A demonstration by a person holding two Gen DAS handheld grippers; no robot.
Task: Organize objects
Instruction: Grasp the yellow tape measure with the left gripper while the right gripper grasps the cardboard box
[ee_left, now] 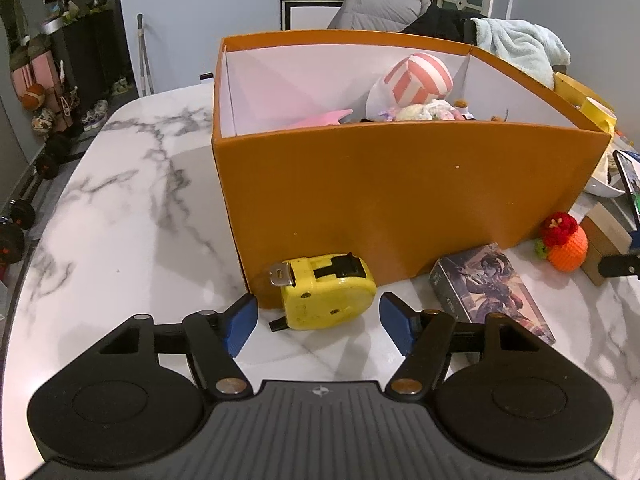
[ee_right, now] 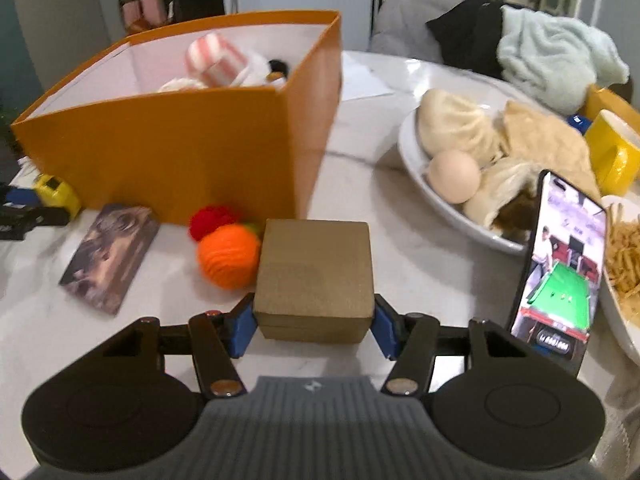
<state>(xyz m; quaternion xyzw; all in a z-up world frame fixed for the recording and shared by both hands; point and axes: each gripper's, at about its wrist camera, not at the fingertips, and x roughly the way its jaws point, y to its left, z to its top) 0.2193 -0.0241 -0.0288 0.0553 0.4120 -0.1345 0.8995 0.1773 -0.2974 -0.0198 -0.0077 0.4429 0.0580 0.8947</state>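
A big orange box [ee_left: 384, 184] stands on the marble table and holds a pink striped plush [ee_left: 416, 80] and other soft toys. A yellow tape measure [ee_left: 326, 292] lies against its near wall. My left gripper [ee_left: 318, 322] is open, its blue pads on either side of the tape measure's near end. In the right wrist view my right gripper [ee_right: 314, 326] is shut on a small tan box [ee_right: 316, 276], which rests on the table. An orange and red knitted toy [ee_right: 226, 250] and a card pack [ee_right: 110, 258] lie beside it, before the orange box [ee_right: 180, 152].
A phone [ee_right: 560, 276] stands propped just right of my right gripper. Behind it are a white bowl of buns and an egg [ee_right: 440, 208], a plate of fries [ee_right: 624, 260] and a yellow mug [ee_right: 616, 152]. Bare marble [ee_left: 132, 216] lies left of the orange box.
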